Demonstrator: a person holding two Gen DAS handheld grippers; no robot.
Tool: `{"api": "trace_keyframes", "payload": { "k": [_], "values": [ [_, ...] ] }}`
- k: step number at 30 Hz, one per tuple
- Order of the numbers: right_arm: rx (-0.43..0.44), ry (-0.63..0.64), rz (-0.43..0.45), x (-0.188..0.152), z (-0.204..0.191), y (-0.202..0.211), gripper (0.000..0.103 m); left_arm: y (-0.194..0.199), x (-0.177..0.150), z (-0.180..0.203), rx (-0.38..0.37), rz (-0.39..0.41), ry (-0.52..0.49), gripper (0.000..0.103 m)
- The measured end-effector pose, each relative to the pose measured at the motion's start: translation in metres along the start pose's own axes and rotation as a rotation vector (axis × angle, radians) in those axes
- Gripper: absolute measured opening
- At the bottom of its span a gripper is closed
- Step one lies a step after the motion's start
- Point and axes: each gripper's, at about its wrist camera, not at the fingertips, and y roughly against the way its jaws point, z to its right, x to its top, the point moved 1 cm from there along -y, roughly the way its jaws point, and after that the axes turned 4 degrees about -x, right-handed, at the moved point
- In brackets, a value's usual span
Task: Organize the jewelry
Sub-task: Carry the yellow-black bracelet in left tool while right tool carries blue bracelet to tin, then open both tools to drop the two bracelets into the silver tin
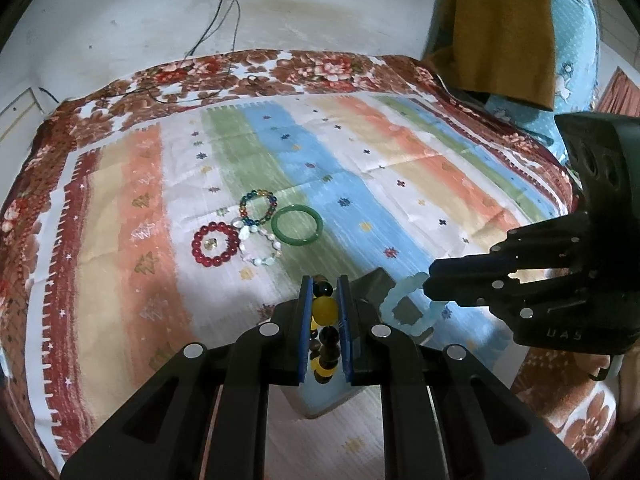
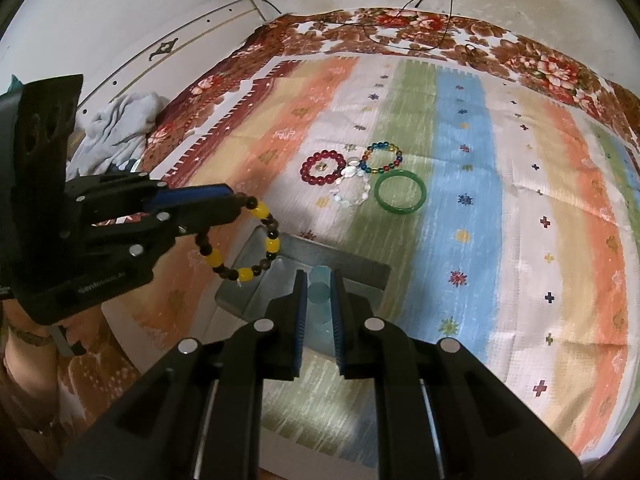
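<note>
My left gripper [image 1: 325, 282] is shut on a bracelet of yellow and dark beads [image 1: 323, 309]. In the right wrist view that bracelet [image 2: 260, 210] hangs as a loop from the left gripper [image 2: 237, 201], over the near left corner of a grey tray [image 2: 356, 266]. My right gripper [image 2: 319, 276] is shut on a pale blue bead bracelet [image 2: 320, 292] above the tray. In the left wrist view the pale blue bracelet [image 1: 400, 300] dangles from the right gripper [image 1: 430, 285] over the tray [image 1: 374, 282].
A red bead bracelet [image 2: 322, 168], a white pearly bracelet [image 2: 352, 188], a multicoloured bead bracelet [image 2: 382, 157] and a green bangle [image 2: 399, 193] lie clustered on the striped cloth [image 2: 468, 200] beyond the tray. Cables [image 1: 224, 20] trail at the back. A crumpled grey cloth [image 2: 116, 128] lies left.
</note>
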Motion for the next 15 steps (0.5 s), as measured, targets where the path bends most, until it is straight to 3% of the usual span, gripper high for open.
{"api": "trace_keyframes", "payload": {
  "k": [12, 14, 15],
  "values": [
    [0.028, -0.008, -0.013, 0.002, 0.001, -0.003, 0.014, -0.010, -0.002, 0.004, -0.007, -0.024, 0.004, 0.014],
    [0.029, -0.019, -0.022, 0.002, 0.004, -0.007, 0.034, -0.012, -0.002, 0.002, 0.012, -0.029, 0.009, 0.050],
    [0.021, -0.026, -0.020, 0.002, 0.006, -0.006, 0.046, -0.011, -0.002, 0.001, 0.025, -0.021, 0.005, 0.052]
  ]
}}
